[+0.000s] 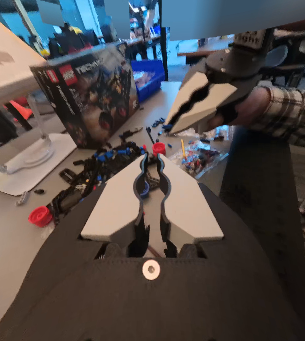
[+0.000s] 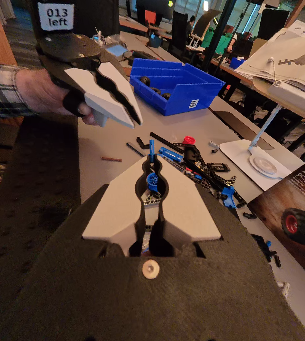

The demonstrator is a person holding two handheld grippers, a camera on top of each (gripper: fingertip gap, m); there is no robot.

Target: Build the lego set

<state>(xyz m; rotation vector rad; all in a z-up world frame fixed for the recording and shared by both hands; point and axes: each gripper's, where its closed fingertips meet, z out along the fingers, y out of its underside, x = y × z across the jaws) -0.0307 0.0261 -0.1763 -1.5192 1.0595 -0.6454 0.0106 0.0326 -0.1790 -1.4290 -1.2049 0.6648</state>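
Observation:
My right gripper (image 2: 152, 156) is shut on a small blue pin (image 2: 151, 147) that stands up from its tips. It hovers over a pile of black and blue Lego beams (image 2: 205, 173) on the grey table (image 2: 111, 144). A blue wheel hub (image 2: 152, 181) shows between its fingers, lying below. In the left wrist view the right gripper (image 1: 168, 129) points down at the table with a blue piece at its tip. My left gripper (image 1: 151, 155) is slightly open and empty, above the beam pile (image 1: 107, 166) and near a red hub (image 1: 158, 148). It also shows in the right wrist view (image 2: 137, 125).
The Lego box (image 1: 92, 96) stands behind the pile. A blue bin (image 2: 185, 99) with black tyres sits at the back. A bag of small parts (image 1: 199, 158) lies to the right. A booklet stand's white base (image 2: 244, 155) is beside the pile. A second red hub (image 1: 40, 217) lies left. Left tips to right tips: about 5 cm.

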